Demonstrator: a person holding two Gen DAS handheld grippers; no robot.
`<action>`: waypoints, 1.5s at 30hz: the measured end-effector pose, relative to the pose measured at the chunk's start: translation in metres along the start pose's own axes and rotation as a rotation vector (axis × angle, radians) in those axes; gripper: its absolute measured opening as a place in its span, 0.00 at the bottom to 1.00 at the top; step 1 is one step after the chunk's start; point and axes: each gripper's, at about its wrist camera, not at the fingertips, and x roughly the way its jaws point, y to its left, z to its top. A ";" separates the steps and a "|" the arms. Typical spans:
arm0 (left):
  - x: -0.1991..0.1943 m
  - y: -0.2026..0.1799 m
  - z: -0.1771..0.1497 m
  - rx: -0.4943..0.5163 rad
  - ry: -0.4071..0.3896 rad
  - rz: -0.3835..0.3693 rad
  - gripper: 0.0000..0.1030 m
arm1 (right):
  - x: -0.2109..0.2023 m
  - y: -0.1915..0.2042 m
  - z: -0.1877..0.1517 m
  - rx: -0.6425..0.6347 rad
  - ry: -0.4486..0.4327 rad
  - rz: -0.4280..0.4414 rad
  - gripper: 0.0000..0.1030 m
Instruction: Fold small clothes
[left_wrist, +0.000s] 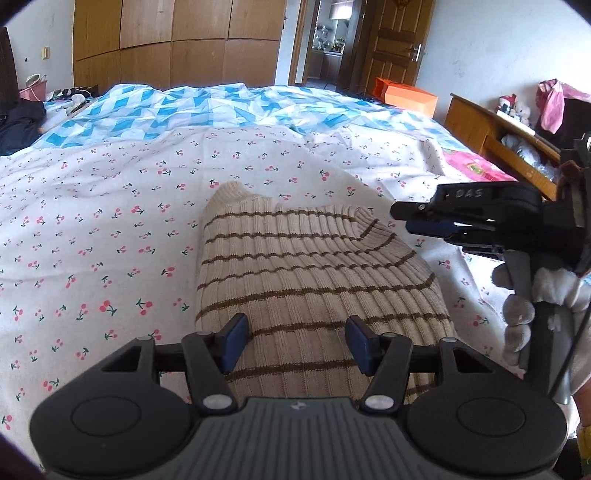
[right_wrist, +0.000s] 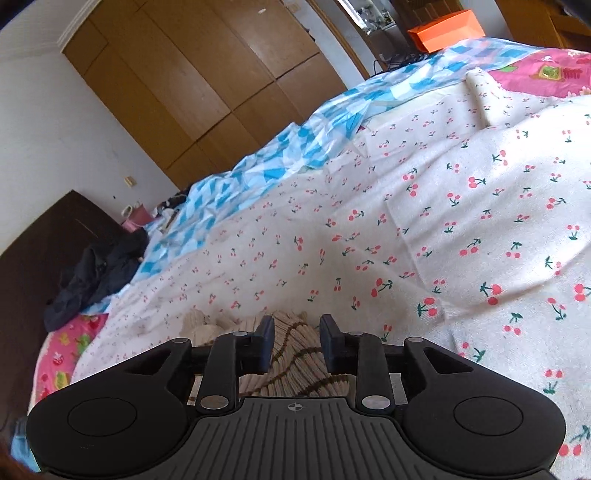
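Cherry-print sheet (left_wrist: 110, 221): striped knit (left_wrist: 303, 266) runs toward 12 beneath my half-open left gripper (left_wrist: 295, 343); right gripper (right_wrist: 297, 341), partly open, empty.

A bed (left_wrist: 110, 229) is covered by a white sheet printed with red cherries (left_wrist: 92, 206). A folded cream jumper with brown stripes (left_wrist: 306, 273) is laid on the sheet at 6 o'clock. A blue-and-white checked cloth (left_wrist: 177, 107) is spread beyond it at 12 o'clock. Dark clothing (left_wrist: 18, 122) is heaped at 10 o'clock, and a pink patterned cover (left_wrist: 469, 162) is seen at 2 o'clock.
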 end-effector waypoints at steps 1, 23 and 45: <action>-0.002 -0.001 -0.002 -0.001 -0.003 -0.006 0.59 | -0.005 -0.001 -0.002 0.023 0.008 0.010 0.28; -0.012 -0.009 -0.009 0.031 -0.006 -0.021 0.59 | 0.007 -0.007 -0.034 0.064 0.092 -0.083 0.39; -0.006 -0.019 -0.015 0.059 0.004 0.000 0.64 | 0.015 -0.056 -0.032 0.424 0.171 0.220 0.19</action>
